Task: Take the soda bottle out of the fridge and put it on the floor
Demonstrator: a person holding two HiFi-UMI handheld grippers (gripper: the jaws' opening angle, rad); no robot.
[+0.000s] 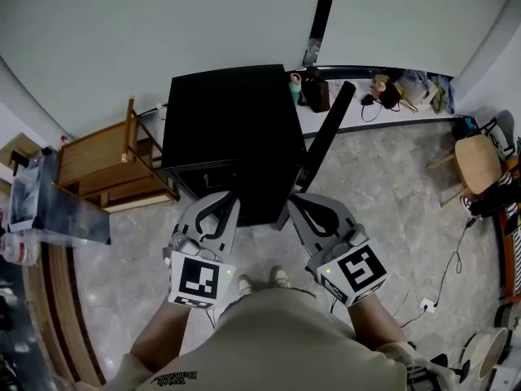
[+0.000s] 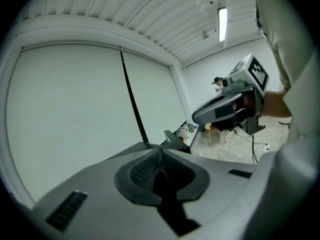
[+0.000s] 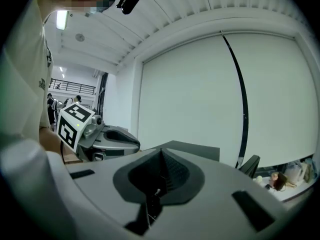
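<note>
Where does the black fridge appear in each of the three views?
Head view: the fridge stands at the centre.
Left gripper view: fridge top edge only, just above the jaws.
Right gripper view: fridge top, right of centre behind the jaws.
Shared landmark: the black wall strip.

1. A black box-shaped fridge (image 1: 232, 129) stands against the pale wall, with its black door (image 1: 326, 133) swung out at the right.
2. The grey left gripper (image 1: 228, 198) and grey right gripper (image 1: 296, 199) are held side by side, their tips pointing at the fridge's front.
3. A wooden slatted rack (image 1: 102, 165) sits just left of the fridge, and a round wooden stool (image 1: 476, 163) stands well apart at the right.
4. The person's light shoes (image 1: 260, 282) rest on the grey marbled floor (image 1: 383, 194).
</note>
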